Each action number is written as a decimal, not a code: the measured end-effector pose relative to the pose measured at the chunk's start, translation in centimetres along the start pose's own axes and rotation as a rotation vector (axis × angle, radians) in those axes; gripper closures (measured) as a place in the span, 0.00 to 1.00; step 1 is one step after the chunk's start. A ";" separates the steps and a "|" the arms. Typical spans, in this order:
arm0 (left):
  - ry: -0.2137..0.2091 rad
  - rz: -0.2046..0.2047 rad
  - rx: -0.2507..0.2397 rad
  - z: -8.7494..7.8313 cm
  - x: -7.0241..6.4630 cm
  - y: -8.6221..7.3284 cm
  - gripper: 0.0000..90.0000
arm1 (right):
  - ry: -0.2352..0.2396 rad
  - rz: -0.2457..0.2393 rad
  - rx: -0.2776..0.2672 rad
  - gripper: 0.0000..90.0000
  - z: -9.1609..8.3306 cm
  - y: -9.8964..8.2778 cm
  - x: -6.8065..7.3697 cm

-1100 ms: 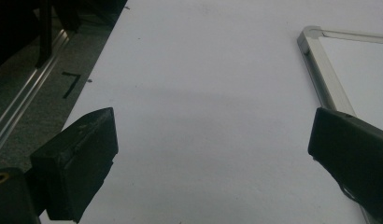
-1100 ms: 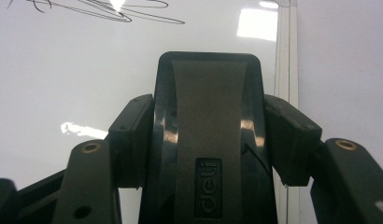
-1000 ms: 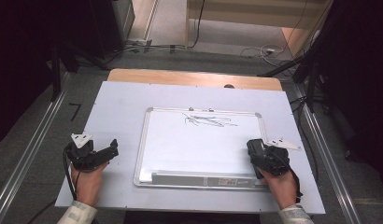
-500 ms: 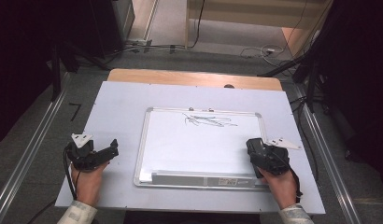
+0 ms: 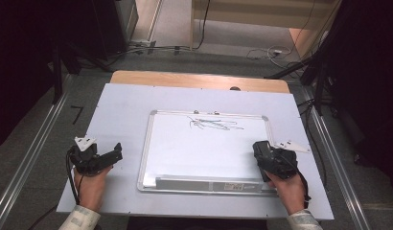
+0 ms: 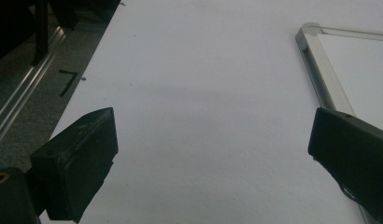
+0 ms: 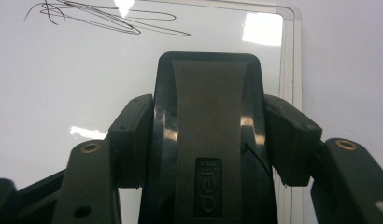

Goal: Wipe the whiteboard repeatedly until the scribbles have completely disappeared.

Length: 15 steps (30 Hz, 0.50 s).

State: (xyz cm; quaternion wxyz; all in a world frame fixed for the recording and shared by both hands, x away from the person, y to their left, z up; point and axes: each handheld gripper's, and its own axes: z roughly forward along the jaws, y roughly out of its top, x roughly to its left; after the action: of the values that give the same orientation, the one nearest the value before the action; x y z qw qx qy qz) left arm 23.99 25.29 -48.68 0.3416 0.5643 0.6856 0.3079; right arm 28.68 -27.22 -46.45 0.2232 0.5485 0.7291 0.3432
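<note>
A whiteboard [image 5: 209, 148] with a silver frame lies in the middle of the table, a black scribble [image 5: 214, 124] near its far edge. My right gripper [image 5: 260, 149] rests at the board's right edge and is shut on a black eraser [image 7: 207, 93] that stands upright between the jaws. In the right gripper view the scribble [image 7: 110, 18] lies beyond the eraser on the whiteboard [image 7: 63, 79]. My left gripper [image 5: 117, 152] sits on the table left of the board, open. Its jaws [image 6: 213, 135] stand wide apart with bare table between them, the board's corner [image 6: 311, 35] ahead on the right.
A white sheet [image 5: 127, 110] covers the table, with a wooden strip [image 5: 199, 80] along its far edge. Metal rails [image 5: 31, 158] run along both sides of the table. Cables [image 5: 271, 50] lie on the floor beyond. The board's pen ledge [image 5: 209, 184] faces the person.
</note>
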 end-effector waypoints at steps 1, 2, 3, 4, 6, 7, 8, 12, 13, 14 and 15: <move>0.001 -0.001 0.000 0.0 0.1 0.0 0.02 | 0.002 -0.003 -0.001 0.41 0.0 0.2 0.1; 0.001 -0.001 0.003 -0.1 0.1 0.0 0.02 | 0.002 -0.003 -0.001 0.41 0.0 0.2 0.1; 0.002 -0.005 0.001 0.0 0.2 0.0 0.02 | 0.005 -0.005 -0.002 0.41 0.0 0.3 0.2; 0.003 -0.007 0.002 0.0 0.2 0.0 0.02 | 0.007 -0.009 -0.005 0.41 0.0 0.4 0.2; 0.006 -0.012 0.000 -0.1 0.2 -0.1 0.02 | 0.019 -0.015 -0.013 0.41 0.1 0.7 0.4; 0.006 -0.011 -0.002 -0.2 0.2 0.0 0.02 | 0.023 -0.018 -0.013 0.41 0.1 0.9 0.5; 0.006 -0.011 -0.002 -0.2 0.2 0.0 0.02 | 0.026 -0.019 -0.015 0.41 0.2 1.1 0.6; 0.002 -0.013 -0.004 -0.2 0.2 0.0 0.02 | 0.041 -0.032 -0.016 0.41 0.8 1.8 1.2; 0.002 -0.013 -0.004 -0.2 0.2 0.0 0.02 | 0.043 -0.036 -0.013 0.41 1.0 2.0 1.4; 0.002 -0.012 -0.005 -0.2 0.2 0.0 0.02 | 0.044 -0.040 -0.013 0.41 1.2 2.2 1.5; 0.002 -0.011 -0.004 -0.2 0.2 0.0 0.02 | 0.044 -0.040 -0.013 0.41 1.2 2.2 1.5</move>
State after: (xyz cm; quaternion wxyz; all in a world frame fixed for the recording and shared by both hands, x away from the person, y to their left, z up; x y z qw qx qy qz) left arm 23.81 25.49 -48.61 0.3439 0.5595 0.6884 0.3079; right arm 30.44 -25.13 -45.54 0.2175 0.5249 0.7423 0.3553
